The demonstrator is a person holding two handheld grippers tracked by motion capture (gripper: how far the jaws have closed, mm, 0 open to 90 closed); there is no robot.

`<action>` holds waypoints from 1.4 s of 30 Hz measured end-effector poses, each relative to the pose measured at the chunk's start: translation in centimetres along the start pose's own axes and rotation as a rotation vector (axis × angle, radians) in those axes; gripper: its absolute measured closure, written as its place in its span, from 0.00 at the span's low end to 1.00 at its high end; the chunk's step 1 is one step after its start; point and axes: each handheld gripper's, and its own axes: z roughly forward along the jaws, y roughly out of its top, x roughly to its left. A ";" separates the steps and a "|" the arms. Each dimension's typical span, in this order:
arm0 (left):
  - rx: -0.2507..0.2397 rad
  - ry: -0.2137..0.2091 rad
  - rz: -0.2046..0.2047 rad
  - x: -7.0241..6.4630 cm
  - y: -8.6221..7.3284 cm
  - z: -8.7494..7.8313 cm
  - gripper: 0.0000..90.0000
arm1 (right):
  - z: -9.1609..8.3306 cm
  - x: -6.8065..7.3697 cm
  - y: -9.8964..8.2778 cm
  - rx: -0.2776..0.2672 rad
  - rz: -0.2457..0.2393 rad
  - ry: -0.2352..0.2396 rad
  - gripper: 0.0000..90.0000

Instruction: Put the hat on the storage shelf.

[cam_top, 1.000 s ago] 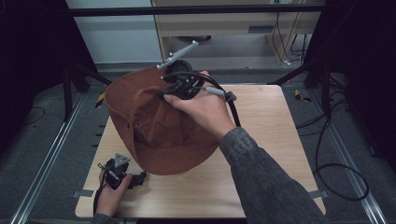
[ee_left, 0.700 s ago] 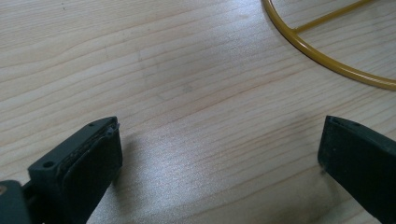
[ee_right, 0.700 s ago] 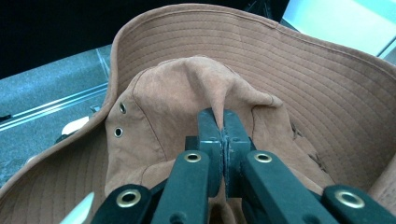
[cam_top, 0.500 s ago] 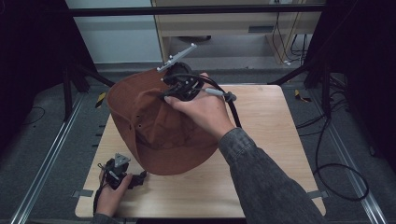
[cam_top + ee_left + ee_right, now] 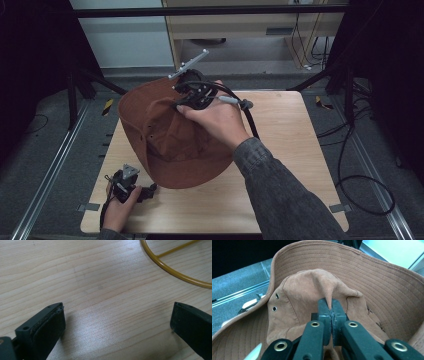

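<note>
Hat held by a pinch of its crown, above the table.

Nearest, the left gripper rests on the table, jaws apart with nothing between them, a yellow wire ring lying ahead. Farther back, the right gripper is clamped on 1 fold of the brown hat. The fabric looks light, soft and limp; it will likely sag, so grip seams or the stitched brim.
</note>
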 end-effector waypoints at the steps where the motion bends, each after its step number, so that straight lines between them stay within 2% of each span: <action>1: 0.000 0.000 0.000 0.0 0.0 0.0 0.00 | 0.1 0.0 0.0 0.004 -0.001 0.001 0.99; 20: 0.000 0.001 0.002 0.0 0.0 0.0 0.00 | 0.7 -0.2 -0.3 0.015 0.014 -0.003 0.98; 28: -0.001 0.001 0.002 0.0 0.0 0.0 0.00 | 1.0 -0.1 -0.3 0.020 0.005 0.004 0.97; 42: -0.003 0.001 0.000 0.0 0.0 0.0 0.00 | 0.2 -0.2 -0.6 0.000 0.019 0.002 0.79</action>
